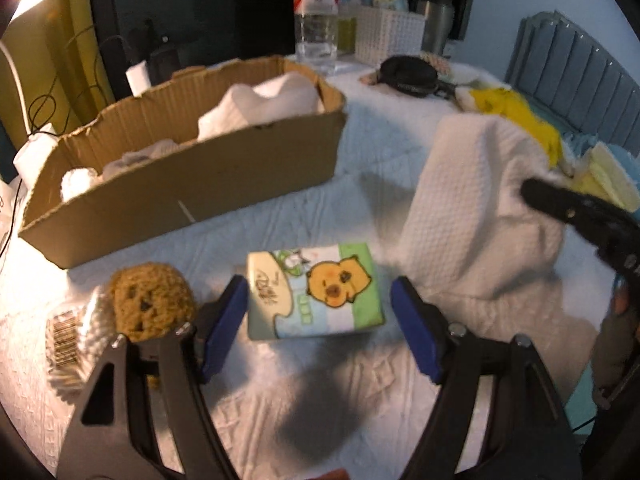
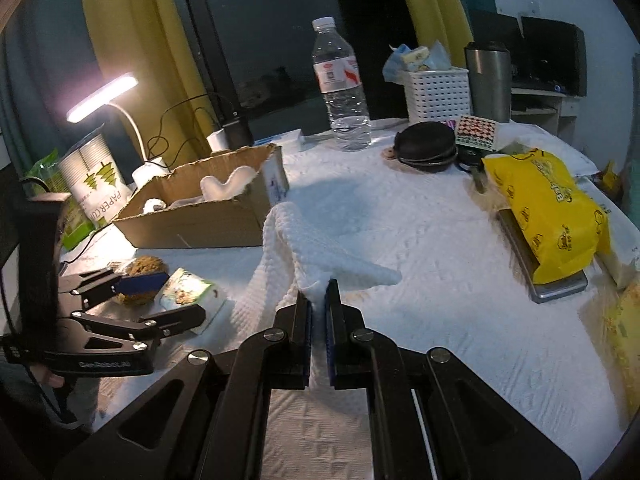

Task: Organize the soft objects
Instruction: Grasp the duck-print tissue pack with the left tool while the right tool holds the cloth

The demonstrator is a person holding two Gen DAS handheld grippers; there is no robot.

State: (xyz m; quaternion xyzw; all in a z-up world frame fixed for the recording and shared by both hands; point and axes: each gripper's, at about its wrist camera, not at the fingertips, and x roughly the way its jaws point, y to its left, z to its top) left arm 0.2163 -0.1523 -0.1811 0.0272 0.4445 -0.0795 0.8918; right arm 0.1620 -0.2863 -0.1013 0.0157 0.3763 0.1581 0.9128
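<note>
We pinch the white waffle-weave towel [image 2: 320, 248] in our right gripper [image 2: 319, 292], lifted off the table [image 2: 440, 320]. Our left gripper [image 1: 318, 304] stands open around the tissue pack [image 1: 316, 292], untouched, beside a brown sponge [image 1: 150, 300], near the cardboard box [image 1: 192, 196].

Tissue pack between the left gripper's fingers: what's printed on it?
A yellow-orange cartoon chick on green, white and pale blue panels; the tissue pack shows best in the left wrist view.
</note>
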